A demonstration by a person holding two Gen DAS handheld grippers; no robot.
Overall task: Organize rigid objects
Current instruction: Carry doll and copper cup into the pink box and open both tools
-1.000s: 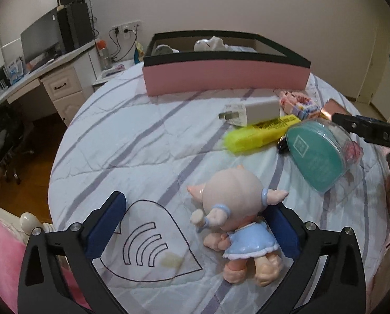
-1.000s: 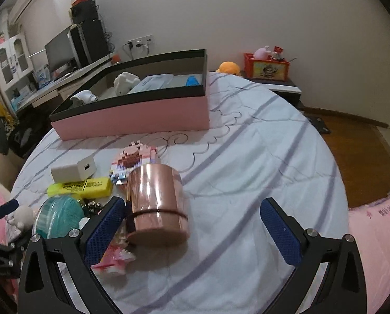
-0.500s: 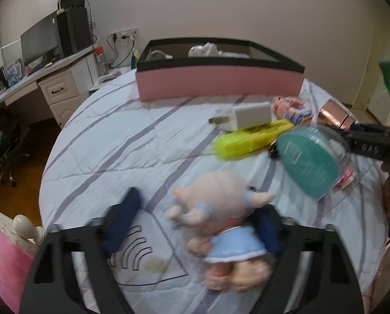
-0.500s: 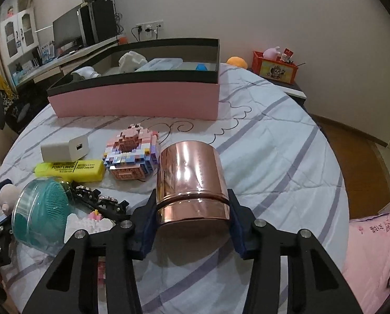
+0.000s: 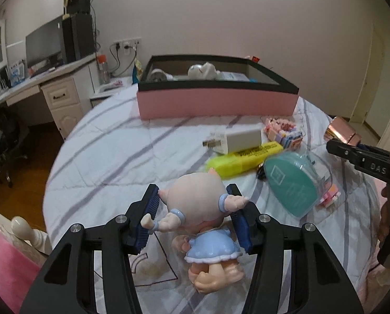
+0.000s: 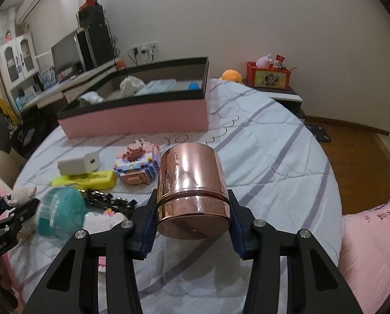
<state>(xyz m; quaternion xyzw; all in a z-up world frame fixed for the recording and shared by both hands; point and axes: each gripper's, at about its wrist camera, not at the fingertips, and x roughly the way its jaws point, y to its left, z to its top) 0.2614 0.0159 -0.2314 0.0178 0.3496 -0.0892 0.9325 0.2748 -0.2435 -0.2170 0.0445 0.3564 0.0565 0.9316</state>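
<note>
A pig doll (image 5: 197, 201) in a blue dress lies on the striped bedspread. Its head is between the blue pads of my left gripper (image 5: 193, 193), whose jaws are closing and touch it on both sides. My right gripper (image 6: 192, 201) is shut on a shiny copper tin (image 6: 192, 178) and holds it just above the bedspread. The tin's flat end faces the camera. A long pink box (image 6: 142, 117) with a black rim stands at the far side with several items inside. It also shows straight ahead as the pink box (image 5: 215, 104) in the left wrist view.
Between the grippers lie a white charger (image 5: 243, 140), a yellow highlighter pack (image 5: 244, 158), a teal brush in a clear case (image 5: 291, 185), a block model (image 6: 137, 164) and a black chain (image 6: 108, 198). A desk (image 5: 50, 89) stands left; a pink pillow (image 6: 373, 235) lies right.
Both grippers went from wide open to closed: the left around the doll's head, the right around the copper tin. The tin has come up off the bedspread.
</note>
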